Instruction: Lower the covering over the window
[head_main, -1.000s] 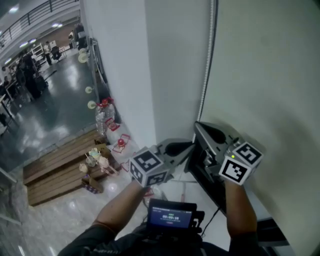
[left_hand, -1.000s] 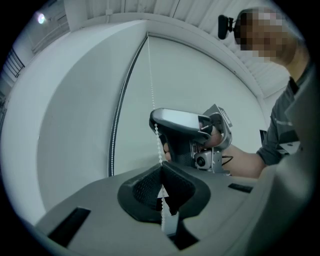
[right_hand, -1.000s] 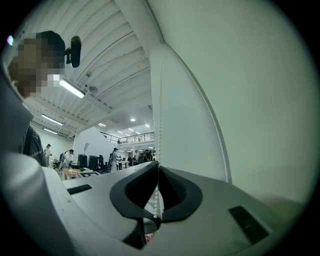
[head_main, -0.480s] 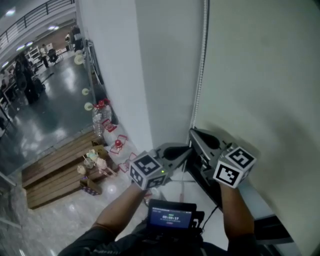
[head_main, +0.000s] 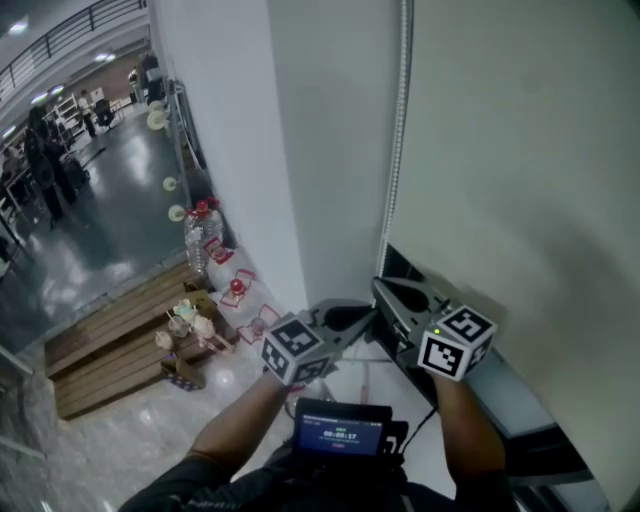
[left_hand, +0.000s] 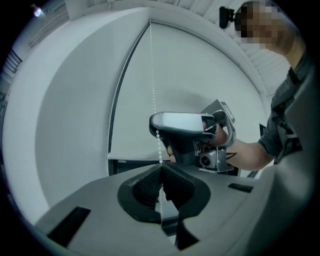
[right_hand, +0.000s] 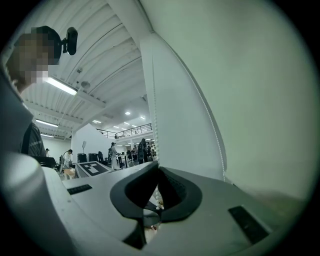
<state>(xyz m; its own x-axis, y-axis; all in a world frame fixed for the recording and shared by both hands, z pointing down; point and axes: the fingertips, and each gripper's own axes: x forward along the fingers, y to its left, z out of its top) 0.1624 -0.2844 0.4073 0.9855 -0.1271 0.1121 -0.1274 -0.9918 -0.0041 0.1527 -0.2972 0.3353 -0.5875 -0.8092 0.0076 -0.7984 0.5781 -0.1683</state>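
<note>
A pale roller blind (head_main: 520, 180) hangs over the window at the right. Its white bead chain (head_main: 398, 130) drops along the blind's left edge. In the head view my left gripper (head_main: 372, 316) and my right gripper (head_main: 381, 289) meet at the chain, the right one slightly higher. In the left gripper view the jaws of the left gripper (left_hand: 160, 168) are shut on the bead chain (left_hand: 153, 85), and the right gripper (left_hand: 159, 131) clamps the same strand just above. In the right gripper view the right gripper (right_hand: 158, 171) is shut on a bead chain (right_hand: 155, 125) strand.
A white pillar (head_main: 230, 150) stands left of the blind. Below it lie wooden pallets (head_main: 110, 340), water bottles (head_main: 205, 235) and small items. A dark window frame (head_main: 530, 445) runs under the blind. A screen device (head_main: 340, 430) sits at my chest. People stand in the far hall.
Both grippers have sunk together along the chain line, still shut on it. The view has shifted slightly with them.
</note>
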